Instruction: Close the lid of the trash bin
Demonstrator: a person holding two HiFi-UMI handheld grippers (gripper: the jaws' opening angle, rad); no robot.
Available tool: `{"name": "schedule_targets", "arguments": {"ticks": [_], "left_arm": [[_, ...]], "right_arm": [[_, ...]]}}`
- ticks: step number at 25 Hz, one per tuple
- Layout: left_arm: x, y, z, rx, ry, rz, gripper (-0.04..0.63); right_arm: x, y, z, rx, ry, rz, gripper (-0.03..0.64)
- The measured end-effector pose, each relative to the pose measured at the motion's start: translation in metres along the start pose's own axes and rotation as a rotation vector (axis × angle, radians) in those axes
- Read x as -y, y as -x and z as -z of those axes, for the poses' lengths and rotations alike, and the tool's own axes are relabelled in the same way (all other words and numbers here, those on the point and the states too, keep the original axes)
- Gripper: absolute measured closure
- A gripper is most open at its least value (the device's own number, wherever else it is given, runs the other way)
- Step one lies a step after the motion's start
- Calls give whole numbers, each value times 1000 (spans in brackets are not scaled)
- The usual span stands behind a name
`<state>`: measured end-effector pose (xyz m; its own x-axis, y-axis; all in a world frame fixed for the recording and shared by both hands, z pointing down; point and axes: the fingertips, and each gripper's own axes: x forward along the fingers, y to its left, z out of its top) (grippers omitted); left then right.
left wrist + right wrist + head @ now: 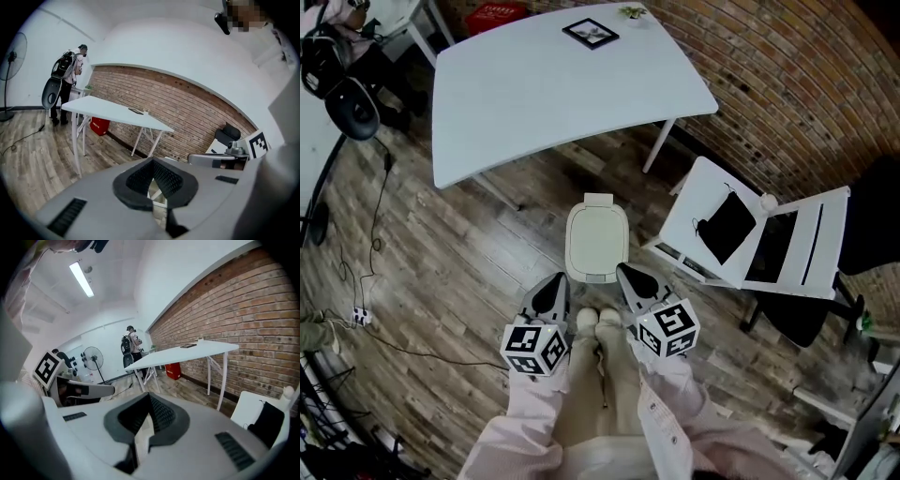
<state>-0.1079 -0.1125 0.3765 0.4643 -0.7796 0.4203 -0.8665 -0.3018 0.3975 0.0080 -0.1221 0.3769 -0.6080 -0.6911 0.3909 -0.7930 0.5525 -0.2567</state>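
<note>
My grey left gripper [549, 295] and right gripper [637, 283] are both closed and empty, held near my body. Just ahead on the wood-plank floor [459, 272] stands the cream rounded plastic trash bin [597, 242], its lid seemingly flat down. I'd check its front edge, pressing gently with closed tips.

No lettering can be read. White print on the red box [100, 125], beyond the surface's [112, 112] far edge, is too small to make out.

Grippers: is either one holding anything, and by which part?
Nothing is held. The left gripper and right gripper are both shut and empty, clear of the cream rectangular plastic trash bin, whose lid is down.
</note>
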Motion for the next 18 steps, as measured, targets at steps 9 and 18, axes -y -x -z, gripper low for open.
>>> {"name": "schedule_targets", "arguments": {"ticks": [9, 18], "left_arm": [[21, 30, -57, 91, -105, 24, 601], [39, 56, -104, 183, -186, 14, 601]], "right_arm": [[-10, 36, -65, 143, 23, -13, 612], [-4, 62, -110, 233, 65, -22, 612]]}}
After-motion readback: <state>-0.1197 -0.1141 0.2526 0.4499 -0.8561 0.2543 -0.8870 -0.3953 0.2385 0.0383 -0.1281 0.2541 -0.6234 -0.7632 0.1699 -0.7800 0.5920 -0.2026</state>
